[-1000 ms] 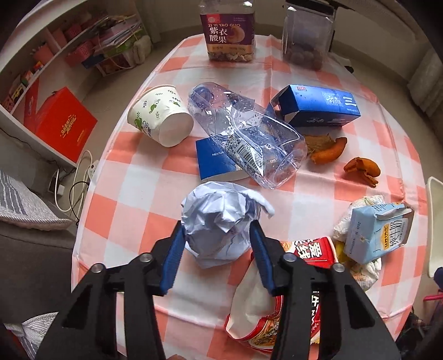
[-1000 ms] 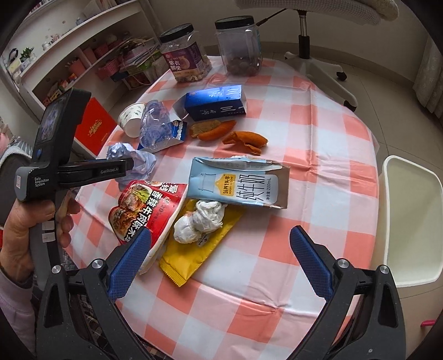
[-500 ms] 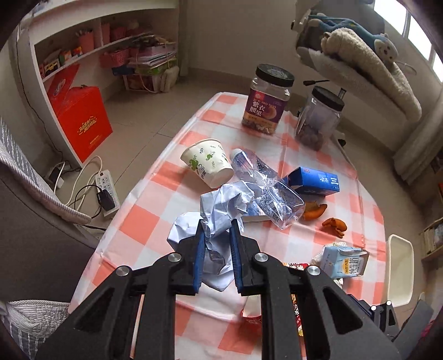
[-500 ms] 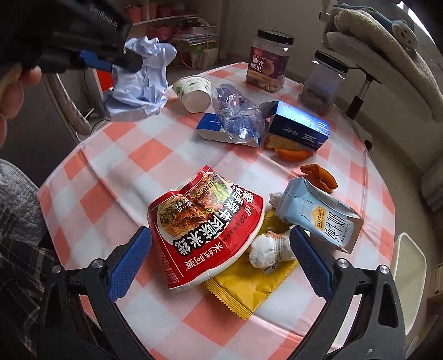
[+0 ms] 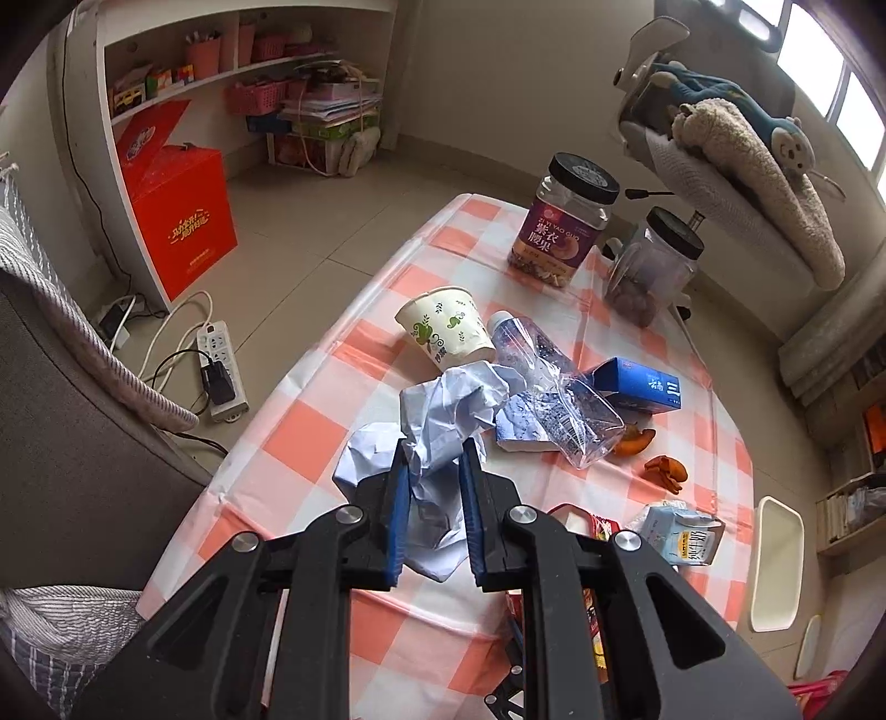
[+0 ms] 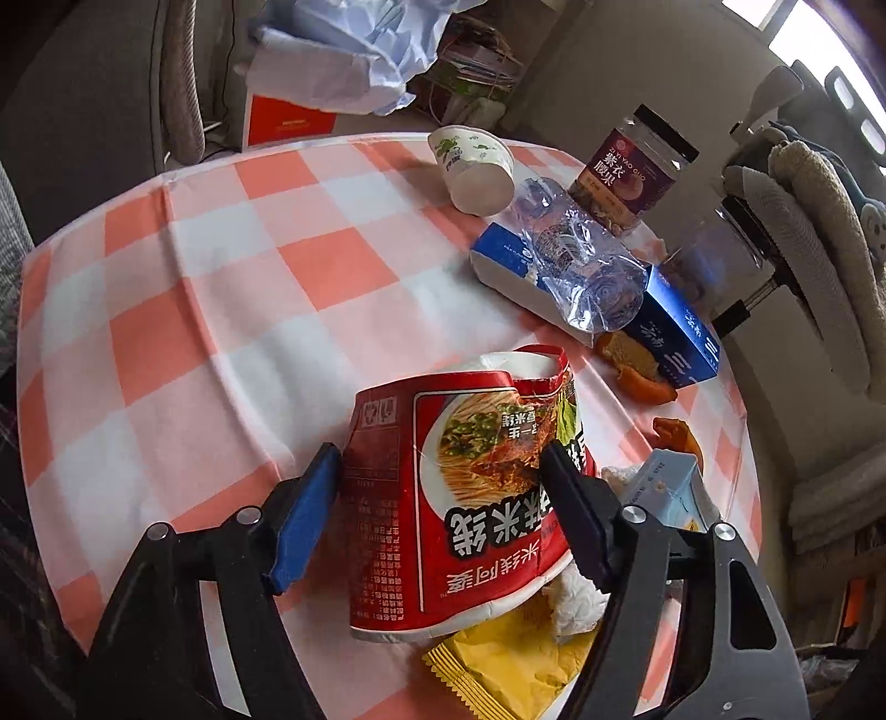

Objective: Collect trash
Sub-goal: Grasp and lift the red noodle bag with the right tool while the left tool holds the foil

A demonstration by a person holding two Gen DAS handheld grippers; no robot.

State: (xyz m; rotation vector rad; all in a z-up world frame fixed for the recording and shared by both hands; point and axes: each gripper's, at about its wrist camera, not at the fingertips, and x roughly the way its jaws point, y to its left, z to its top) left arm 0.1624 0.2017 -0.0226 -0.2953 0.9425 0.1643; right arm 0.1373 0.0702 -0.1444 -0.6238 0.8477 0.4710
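Observation:
My left gripper (image 5: 433, 451) is shut on a crumpled ball of white paper (image 5: 443, 410) and holds it high above the checked table (image 5: 310, 421). The same paper shows at the top of the right wrist view (image 6: 354, 50). My right gripper (image 6: 440, 462) straddles the red noodle cup (image 6: 459, 487), which lies on its side on the table; both pads touch the cup's sides. The cup's wall looks dented at the right pad.
A paper cup (image 6: 470, 166), a crushed clear bottle (image 6: 576, 260), blue cartons (image 6: 675, 332), orange peels (image 6: 637, 376), a milk carton (image 6: 670, 487), a yellow wrapper (image 6: 509, 664) and a tissue lie on the table. Two jars (image 5: 565, 221) stand at the far end.
My left gripper closed on the paper ball and lifted it up and away from the table. My right gripper moved in and closed around the red noodle cup.

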